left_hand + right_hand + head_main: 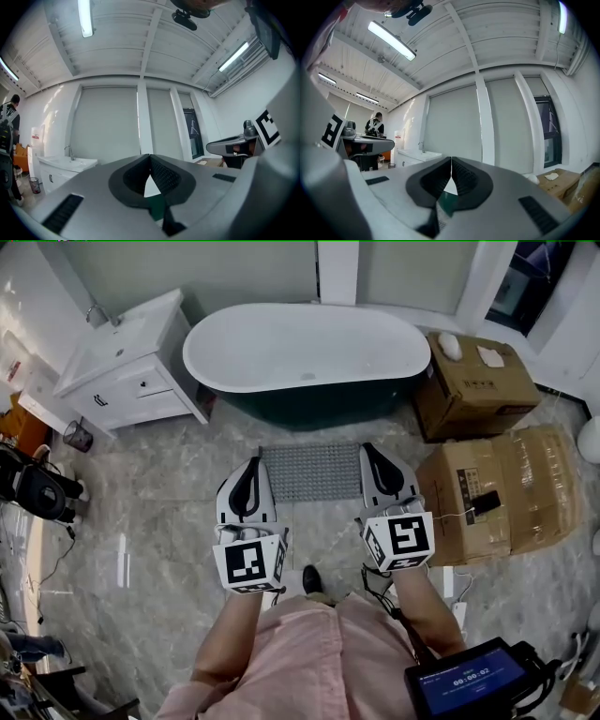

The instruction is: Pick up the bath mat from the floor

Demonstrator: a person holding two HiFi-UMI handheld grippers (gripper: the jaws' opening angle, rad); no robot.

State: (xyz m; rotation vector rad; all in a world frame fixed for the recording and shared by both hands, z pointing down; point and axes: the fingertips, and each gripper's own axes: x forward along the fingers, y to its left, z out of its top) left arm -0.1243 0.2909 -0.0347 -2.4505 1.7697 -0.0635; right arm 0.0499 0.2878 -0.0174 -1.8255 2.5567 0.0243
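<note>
Not started. Bath mat (309, 472) lies flat on the floor (159, 521), centre frame, just below the bathtub (305, 357). Left claw (249, 470) and right claw (372, 457) are both pinched together, empty, level, flanking the mat's edges in frame. Left to do: reach down, grab, lift.

Shells of left gripper (254, 463) and right gripper (368, 448): pale grey, each with a black teardrop inset on top and black ribbed pads inside. Behind each, a white marker cube (248, 563) with black squares. Black cable (376, 583) below the right cube. Pink shirt (281, 652). Dark shoe (312, 579) between the cubes.
</note>
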